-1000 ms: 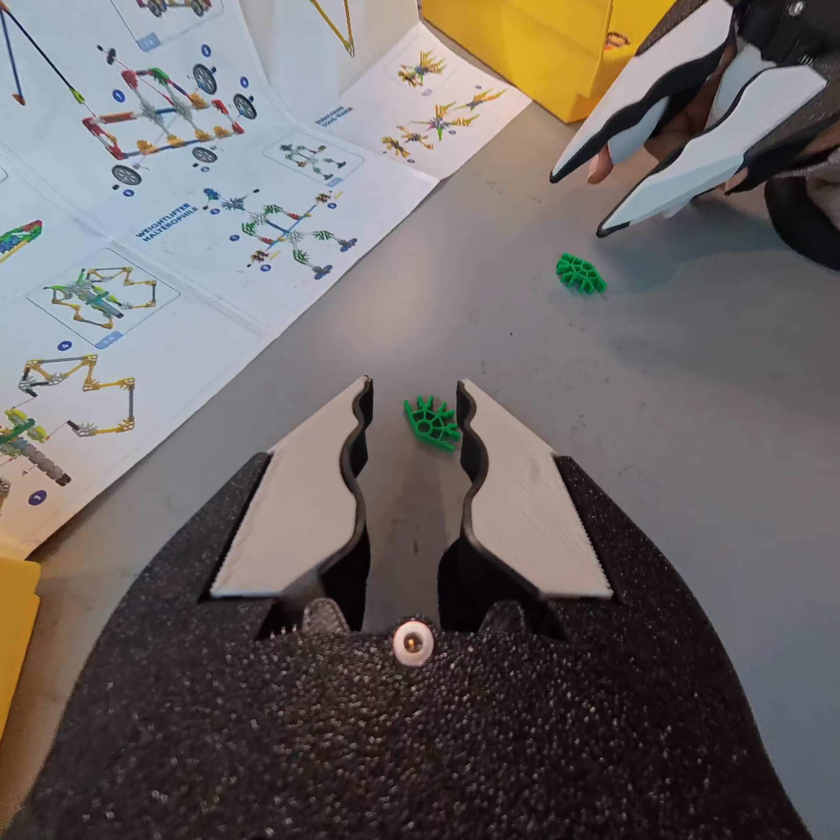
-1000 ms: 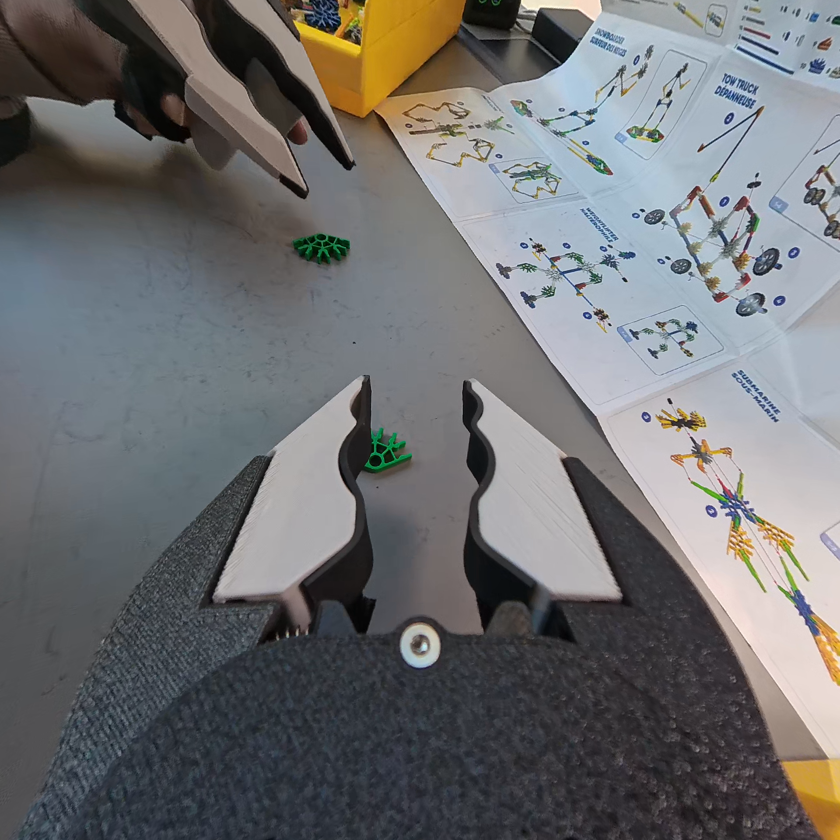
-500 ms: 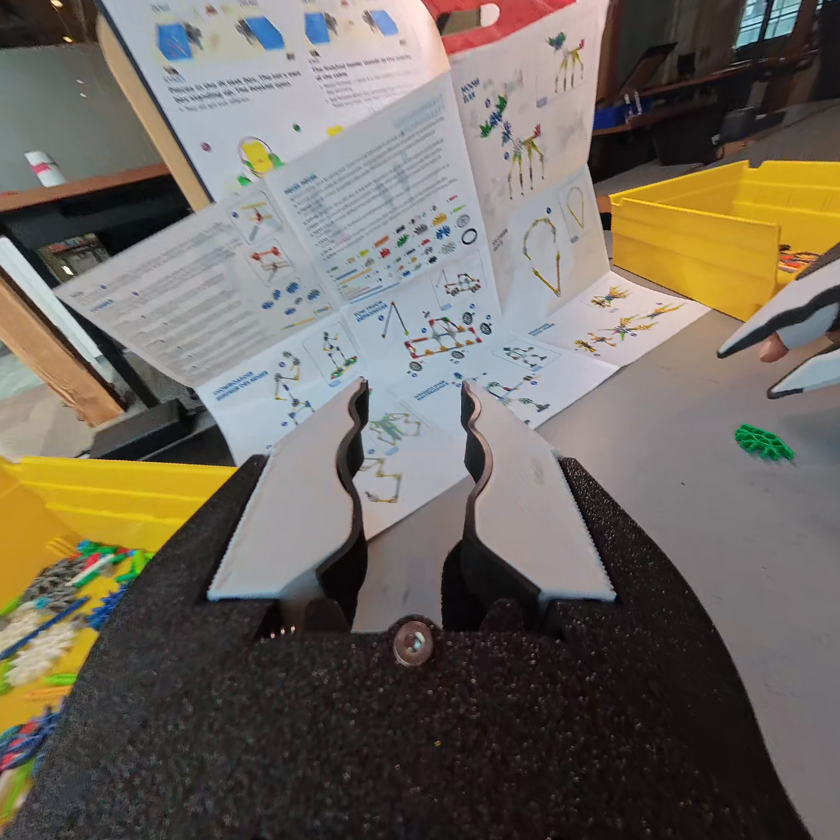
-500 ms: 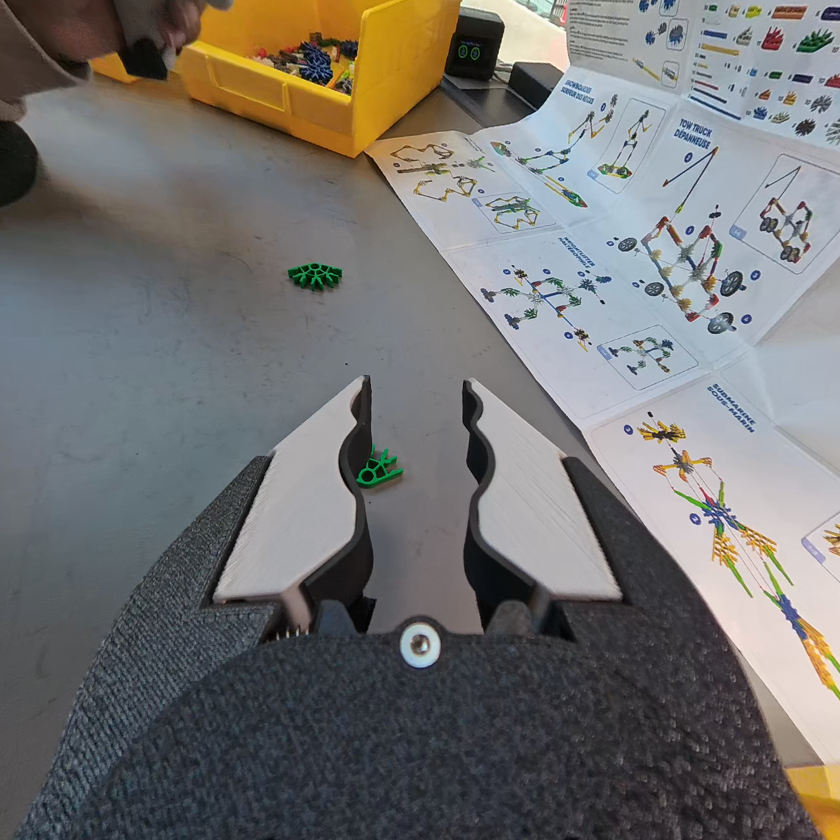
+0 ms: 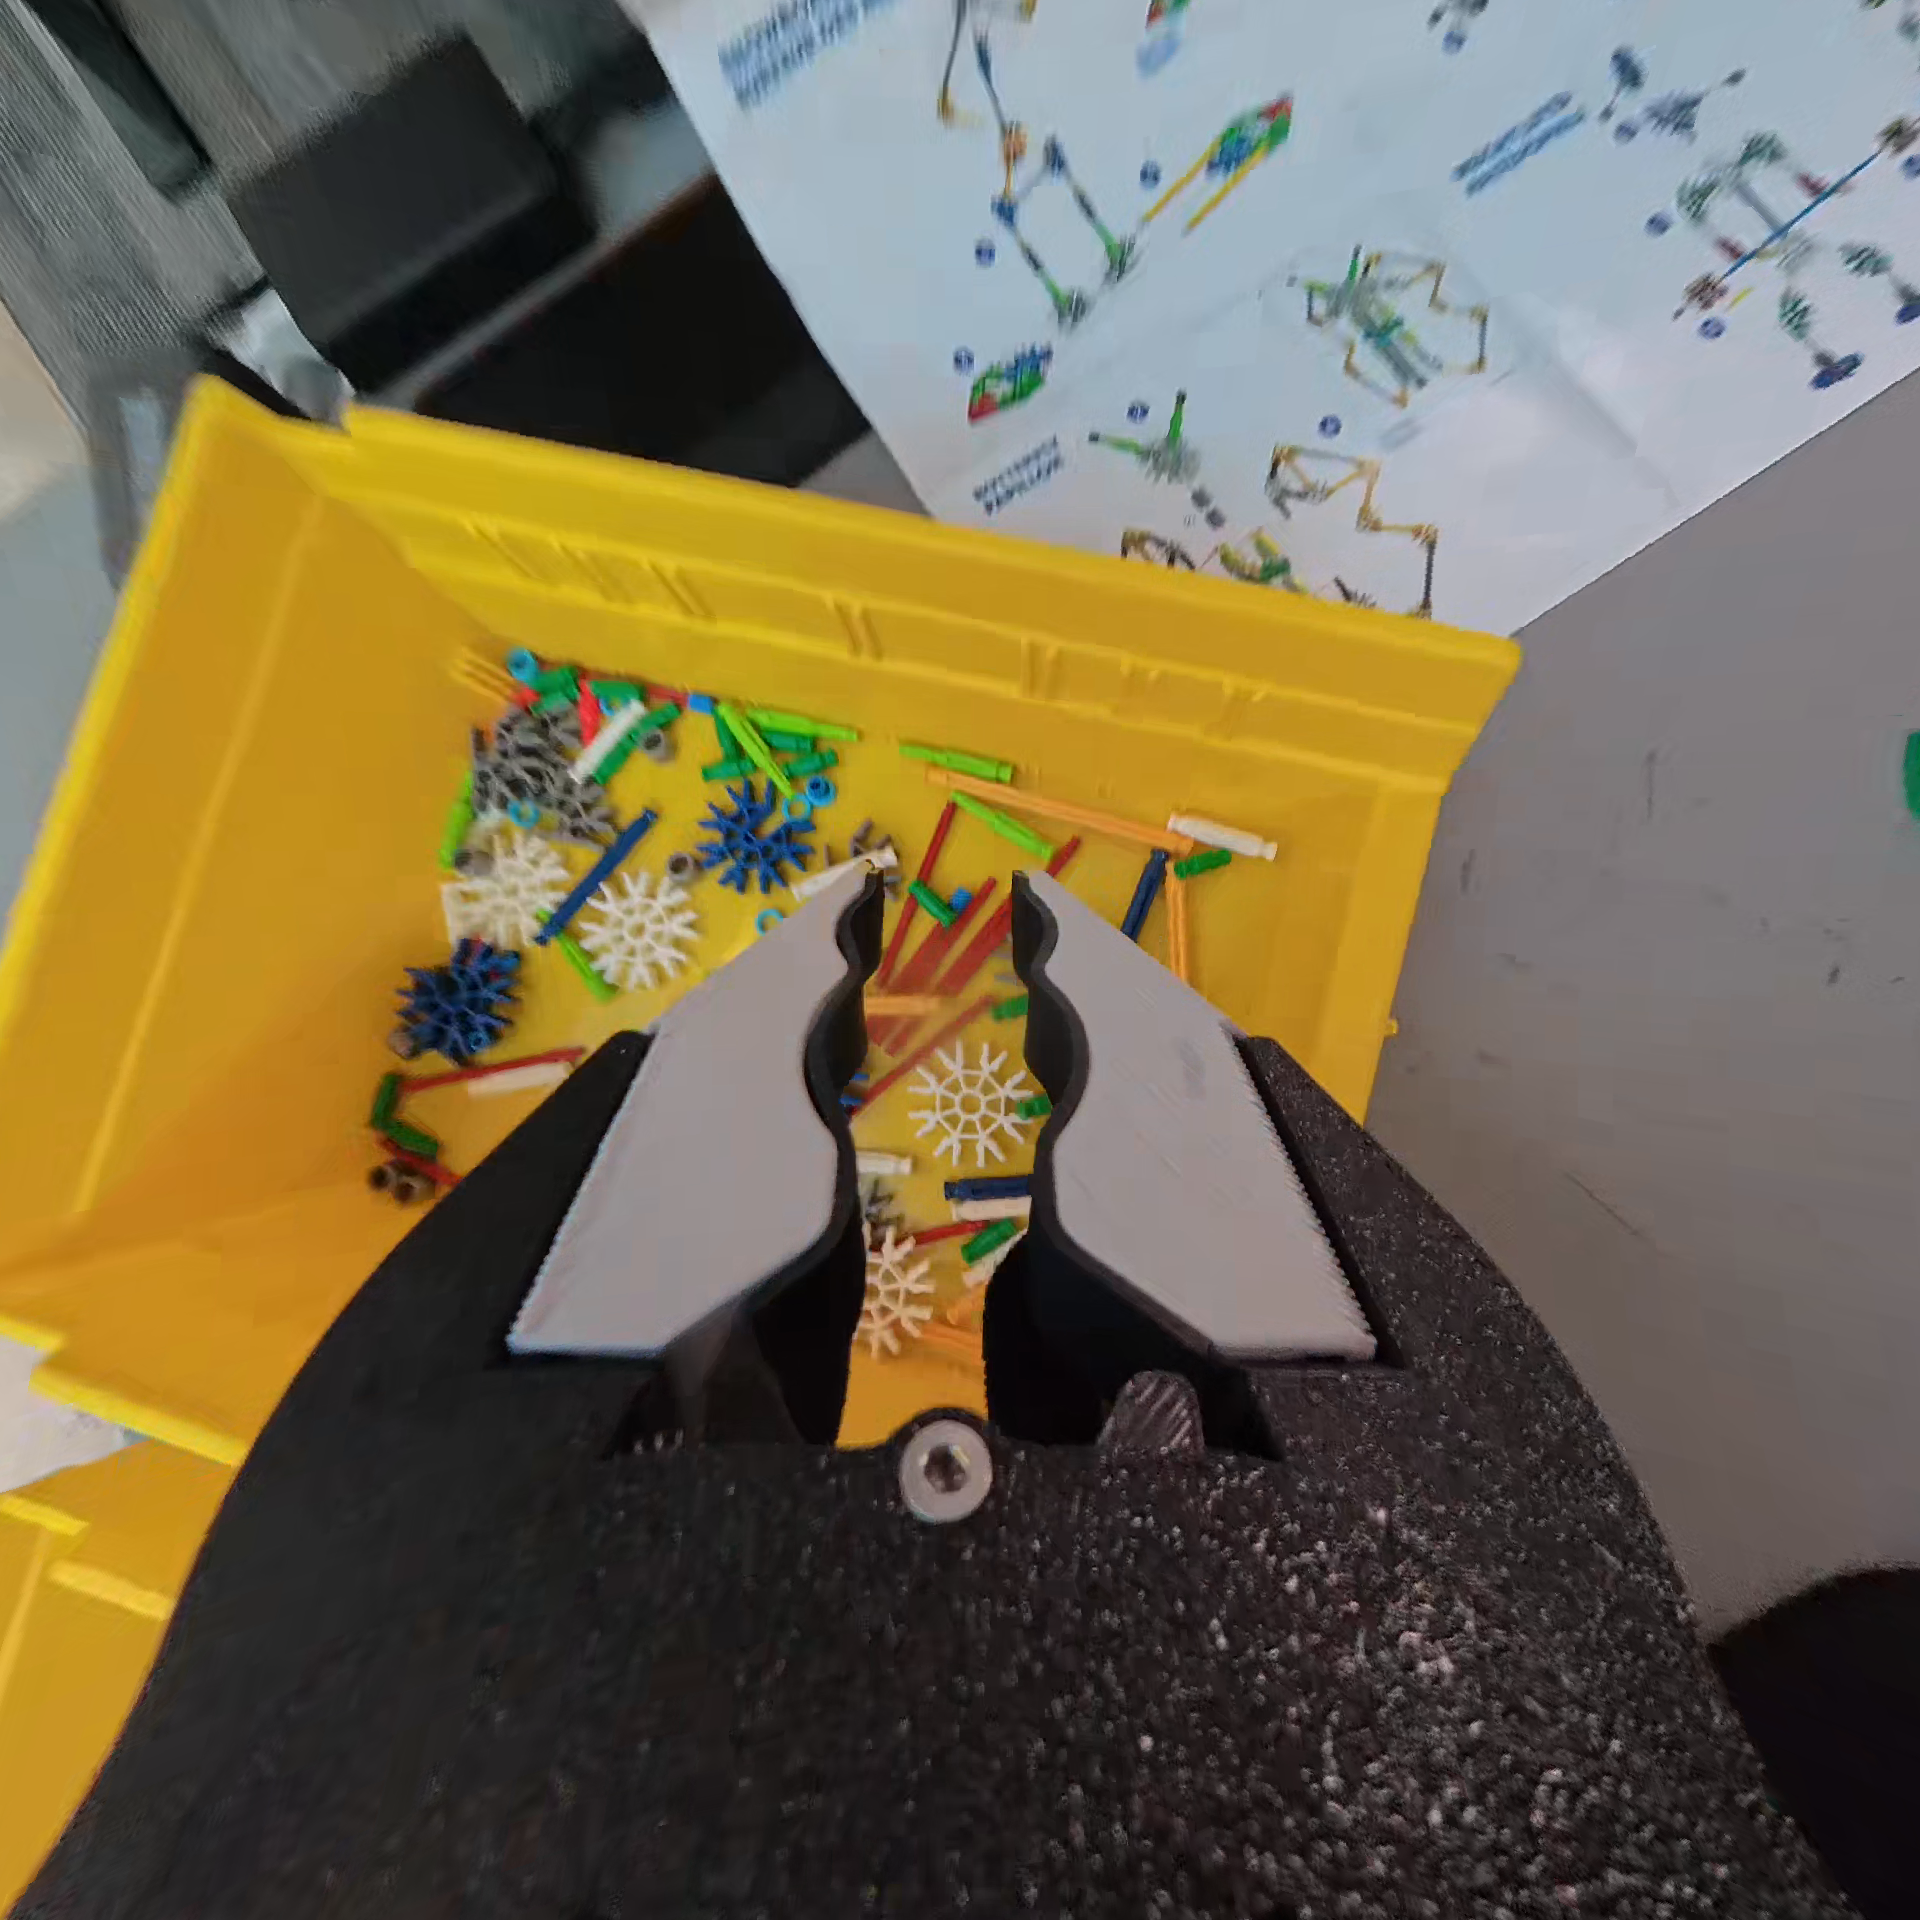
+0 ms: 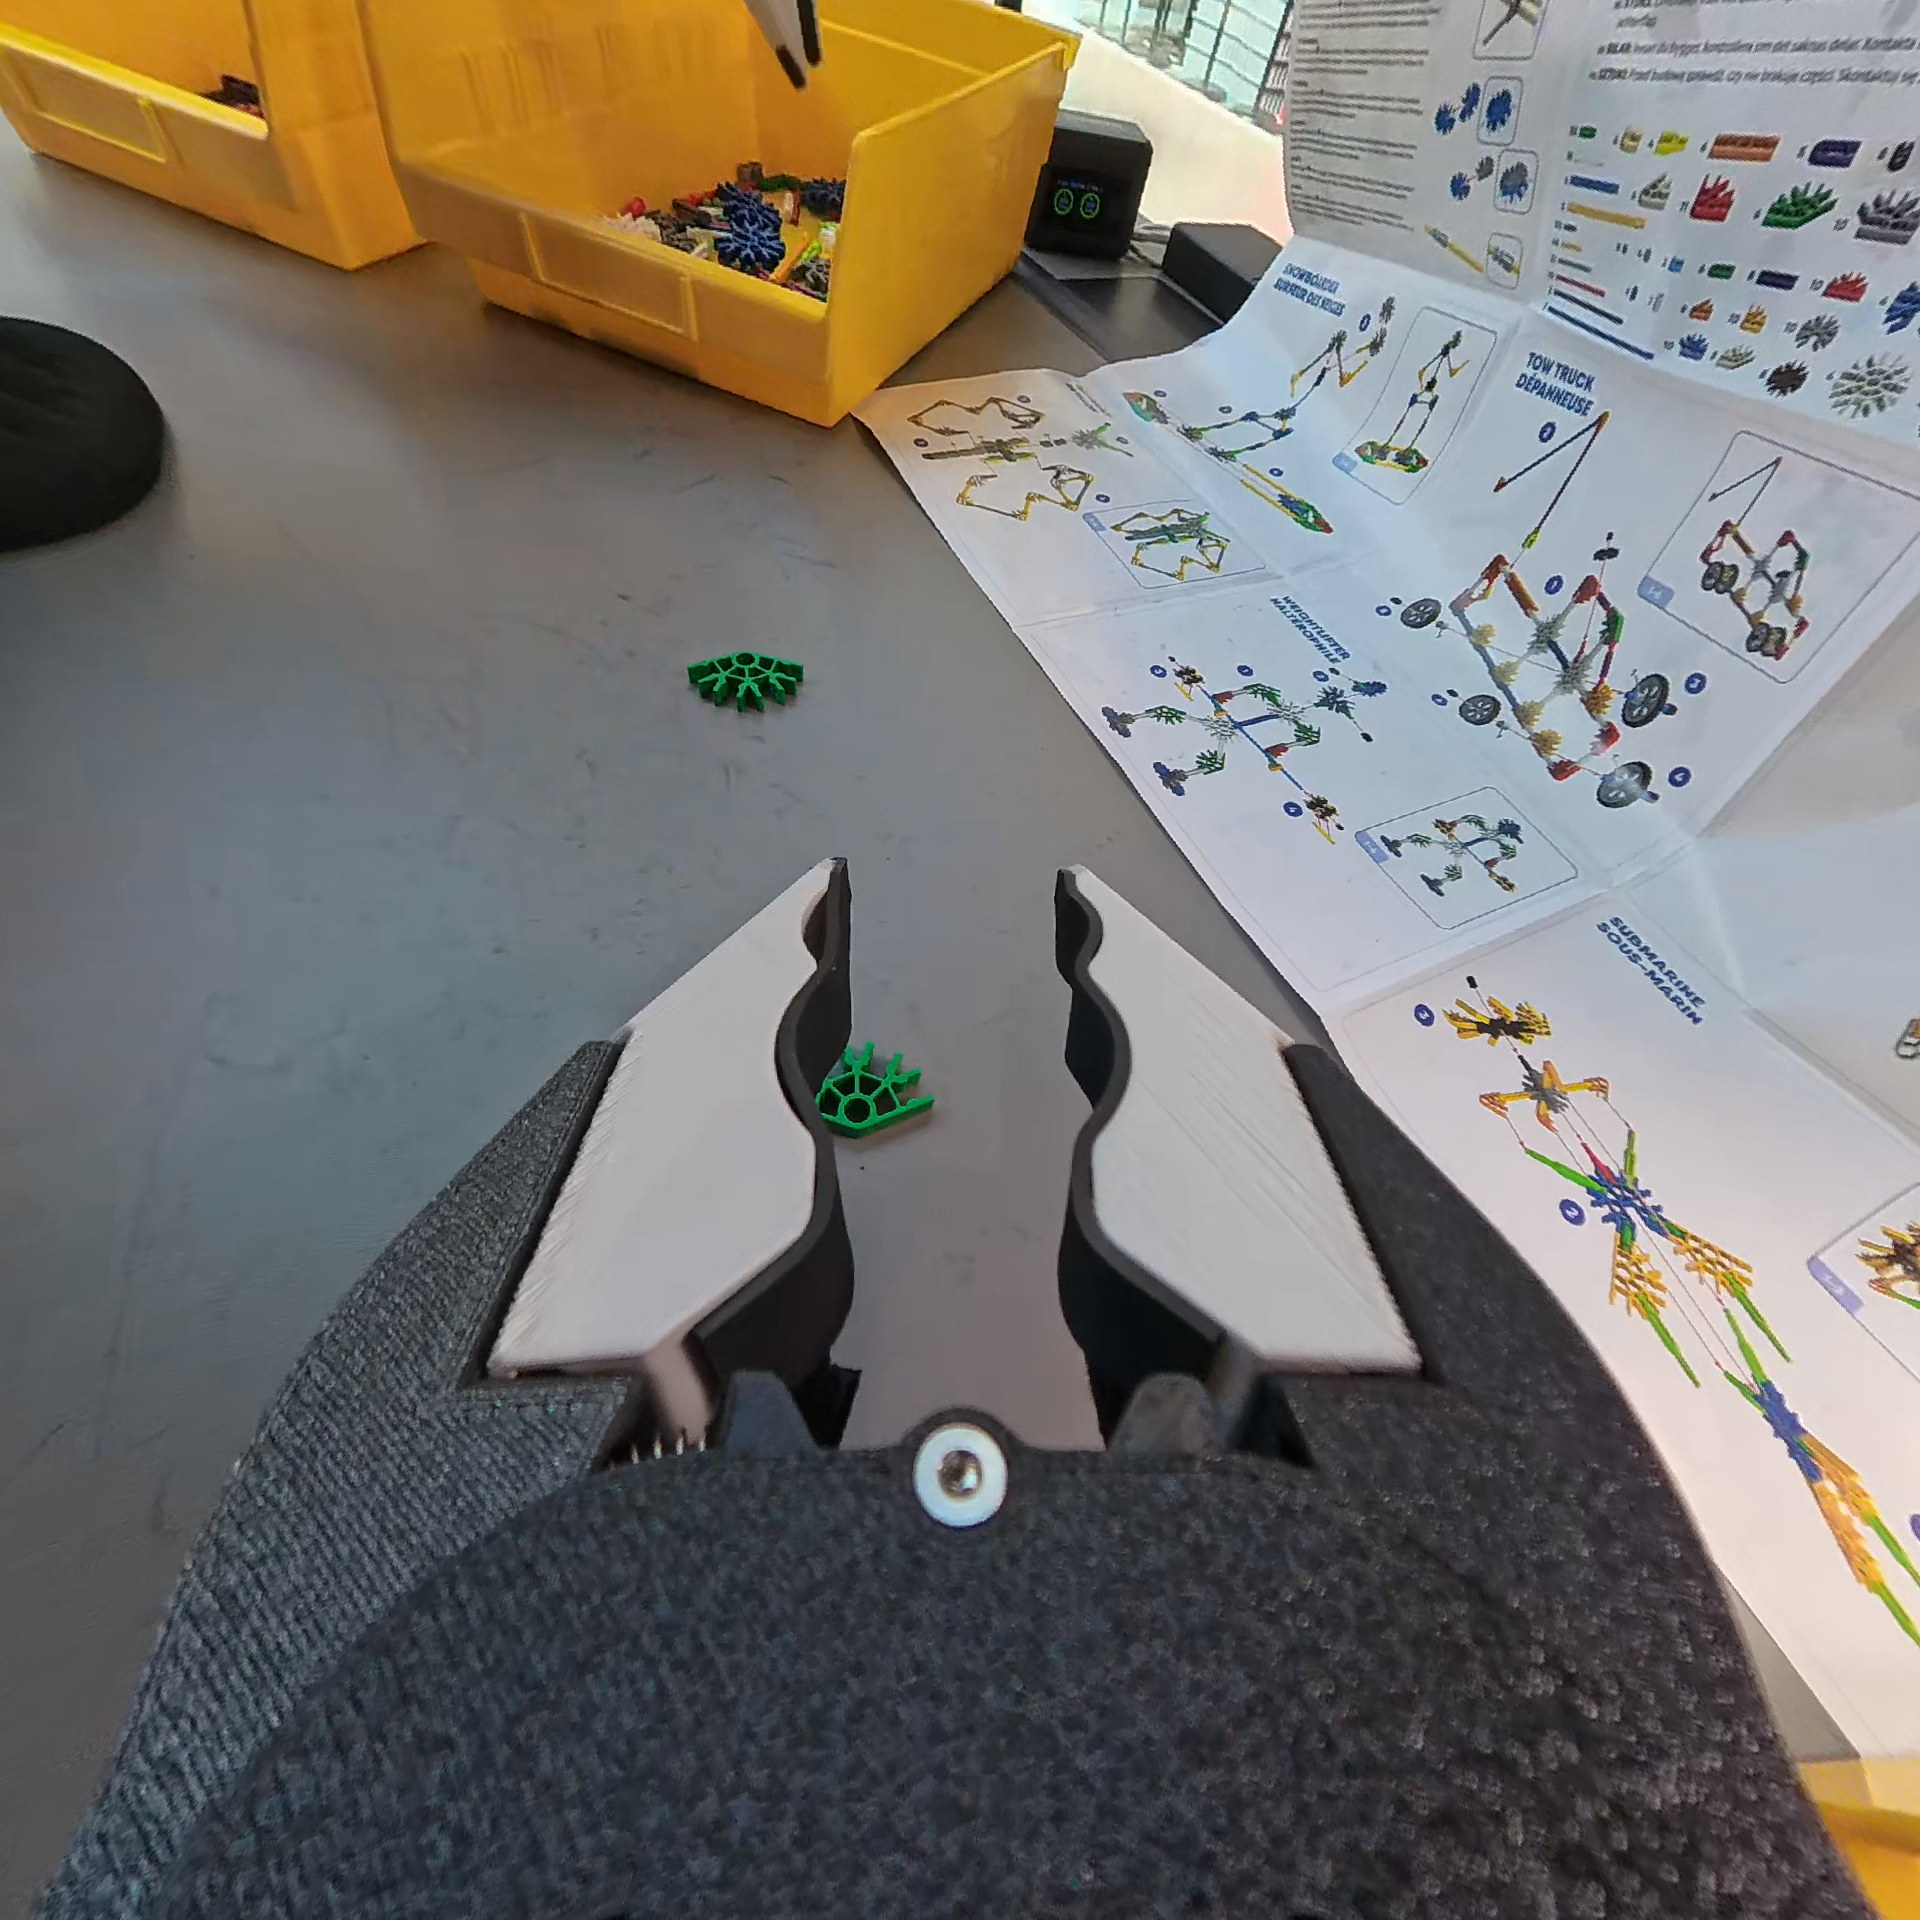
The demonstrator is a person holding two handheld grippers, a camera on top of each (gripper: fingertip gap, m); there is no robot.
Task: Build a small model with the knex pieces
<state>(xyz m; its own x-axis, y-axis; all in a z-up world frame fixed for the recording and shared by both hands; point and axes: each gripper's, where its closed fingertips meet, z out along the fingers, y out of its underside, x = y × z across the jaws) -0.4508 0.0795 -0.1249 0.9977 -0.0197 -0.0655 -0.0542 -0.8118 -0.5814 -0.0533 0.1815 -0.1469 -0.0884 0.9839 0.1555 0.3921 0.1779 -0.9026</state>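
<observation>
My left gripper (image 5: 945, 883) hangs open and empty over a yellow bin (image 5: 935, 665) of loose building-toy parts. Red rods (image 5: 945, 956) and a white snowflake connector (image 5: 971, 1117) lie in the bin below its jaws. Its fingertips (image 6: 790, 42) also show at the top of the right wrist view, above the bin (image 6: 644, 281). My right gripper (image 6: 951, 873) is open above the grey table. A green half-round connector (image 6: 868, 1096) lies on the table below its jaws, beside the left finger and not gripped. A second green connector (image 6: 746, 677) lies farther ahead.
A large folded instruction sheet (image 6: 1455, 623) covers the table's right side and stands up behind; it also shows in the left wrist view (image 5: 1351, 260). A second yellow bin (image 6: 156, 114) stands at the back left. A black round object (image 6: 62, 436) lies at the left. A small black device (image 6: 1086, 192) sits behind the bin. Between my left fingertips and the black round object (image 6: 62, 436) there is roughly 30 centimetres.
My left gripper has lifted off the table, left the green connector lying there, swung left over the yellow bin, and its jaws have narrowed. My right gripper has stayed open and nearly still.
</observation>
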